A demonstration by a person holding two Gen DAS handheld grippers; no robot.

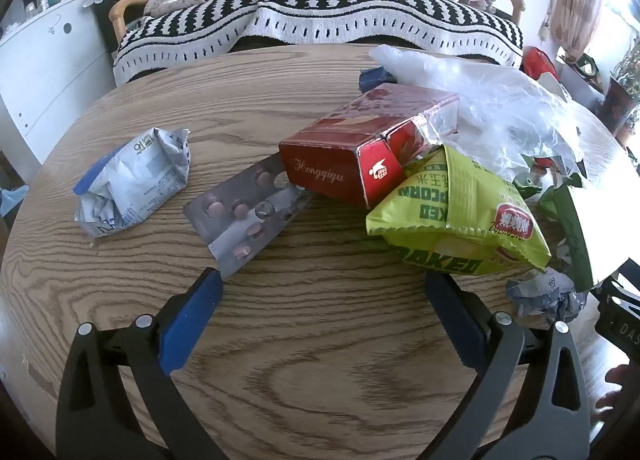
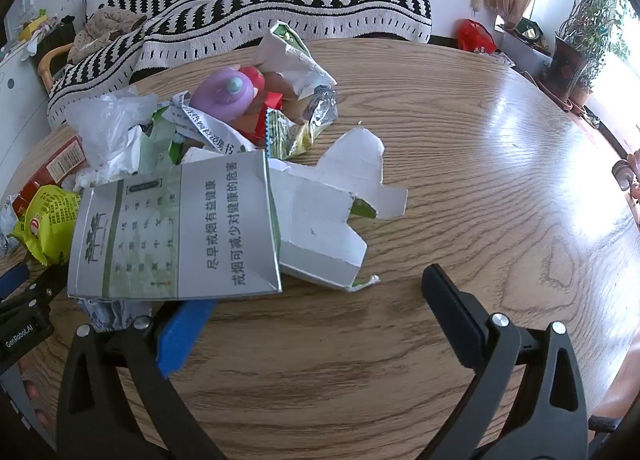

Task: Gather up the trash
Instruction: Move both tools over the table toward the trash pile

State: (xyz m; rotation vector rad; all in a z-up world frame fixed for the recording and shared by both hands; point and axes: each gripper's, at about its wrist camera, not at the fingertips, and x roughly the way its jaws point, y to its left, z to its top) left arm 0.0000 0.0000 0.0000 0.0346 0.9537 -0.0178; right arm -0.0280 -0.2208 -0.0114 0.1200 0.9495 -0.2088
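Note:
Trash lies on a round wooden table (image 1: 304, 340). In the left wrist view my left gripper (image 1: 320, 280) is open and empty, just short of a pill blister pack (image 1: 248, 216), a red cigarette box (image 1: 352, 152) and a green popcorn bag (image 1: 456, 216). A crumpled white-blue wrapper (image 1: 132, 184) lies to the left. A clear plastic bag (image 1: 480, 100) lies behind. In the right wrist view my right gripper (image 2: 320, 288) is open and empty; its left finger sits under the edge of a torn grey-white cigarette carton (image 2: 180, 228). A purple toy (image 2: 224, 92) sits in the pile.
A sofa with a black-and-white striped throw (image 1: 320, 16) stands behind the table. A white cabinet (image 1: 44, 72) is at the left. Potted plants (image 2: 576, 48) and a red bag (image 2: 476, 36) stand at the right. A crumpled paper ball (image 1: 544, 296) lies by the left gripper's right finger.

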